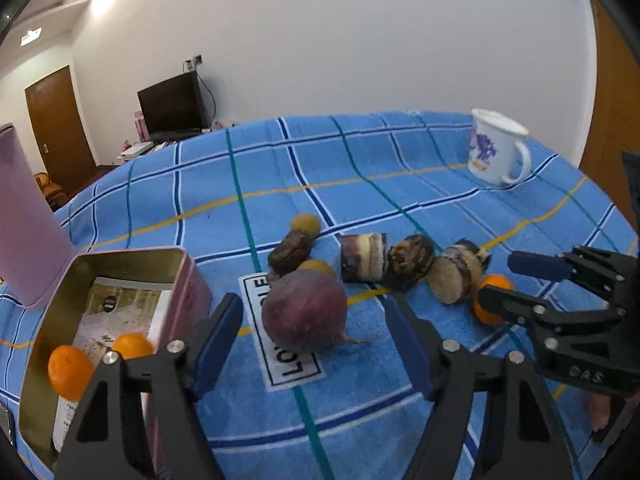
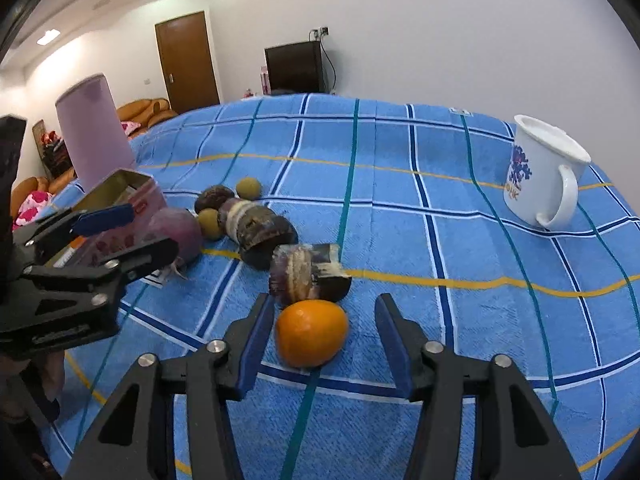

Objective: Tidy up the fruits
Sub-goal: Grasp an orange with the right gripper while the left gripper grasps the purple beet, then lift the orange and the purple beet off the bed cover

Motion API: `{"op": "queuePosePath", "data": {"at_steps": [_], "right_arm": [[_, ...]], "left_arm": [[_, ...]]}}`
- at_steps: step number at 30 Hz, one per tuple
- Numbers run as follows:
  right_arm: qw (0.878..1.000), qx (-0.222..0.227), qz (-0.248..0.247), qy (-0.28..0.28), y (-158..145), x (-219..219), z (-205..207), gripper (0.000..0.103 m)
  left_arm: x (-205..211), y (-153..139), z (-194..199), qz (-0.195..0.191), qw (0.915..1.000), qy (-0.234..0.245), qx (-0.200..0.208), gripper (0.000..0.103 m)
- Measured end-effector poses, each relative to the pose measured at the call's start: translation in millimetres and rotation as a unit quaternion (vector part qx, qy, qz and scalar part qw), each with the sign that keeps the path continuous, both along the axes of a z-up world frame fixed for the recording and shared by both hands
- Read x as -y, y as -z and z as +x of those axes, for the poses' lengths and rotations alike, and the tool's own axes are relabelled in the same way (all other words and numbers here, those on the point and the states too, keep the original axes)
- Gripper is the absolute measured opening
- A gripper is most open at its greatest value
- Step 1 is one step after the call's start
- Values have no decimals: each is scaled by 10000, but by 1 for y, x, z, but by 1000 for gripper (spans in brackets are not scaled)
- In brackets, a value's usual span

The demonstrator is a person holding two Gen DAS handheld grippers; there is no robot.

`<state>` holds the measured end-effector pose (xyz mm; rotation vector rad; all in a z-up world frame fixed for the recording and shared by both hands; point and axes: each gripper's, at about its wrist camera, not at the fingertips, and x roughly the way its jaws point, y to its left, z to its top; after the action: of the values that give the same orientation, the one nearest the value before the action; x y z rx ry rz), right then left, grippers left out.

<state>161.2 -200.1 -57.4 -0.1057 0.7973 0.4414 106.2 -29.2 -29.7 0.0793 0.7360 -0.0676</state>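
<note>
On the blue checked cloth (image 1: pixel 400 200) lies a row of fruit: a round purple fruit (image 1: pixel 305 311), several dark brown pieces (image 1: pixel 410 262) and small yellow-brown balls (image 1: pixel 306 224). My left gripper (image 1: pixel 314 336) is open around the purple fruit, without touching it. An open pink tin (image 1: pixel 120 272) to its left holds two oranges (image 1: pixel 70 370). My right gripper (image 2: pixel 320 340) is open with a loose orange (image 2: pixel 311 331) between its fingers. In the left wrist view the right gripper (image 1: pixel 500 284) hides part of that orange (image 1: pixel 490 300). The left gripper (image 2: pixel 132 232) shows at the left of the right wrist view.
A white mug (image 2: pixel 540 176) with a blue print stands at the back right of the cloth. A tall pink cylinder (image 2: pixel 96 132) stands behind the tin. A white label (image 1: pixel 280 328) lies under the purple fruit. A dark monitor (image 1: pixel 172 104) and a door are beyond the table.
</note>
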Motion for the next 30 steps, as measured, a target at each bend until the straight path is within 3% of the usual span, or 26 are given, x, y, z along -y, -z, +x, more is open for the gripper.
{"op": "queuePosePath", "data": {"at_steps": [4,8,17,30], "right_arm": [[9998,-100,-29,-153,3,-5,1,51],[9996,-90,-115,-248,4,-12,-2,43],[9997,-126,49,-220,3,-9,-3,42],[9984,467,295,-113,-14,-12,-18,42]], "left_arm": [[-2,12,13,-90,9995,-79,-275,70],[-6,20,25,-185,9983,-123,-543,55],[-6,19,20,-254,9981,45,-552,54],[-10,6,-7,-469,9988,76,-92,54]]}}
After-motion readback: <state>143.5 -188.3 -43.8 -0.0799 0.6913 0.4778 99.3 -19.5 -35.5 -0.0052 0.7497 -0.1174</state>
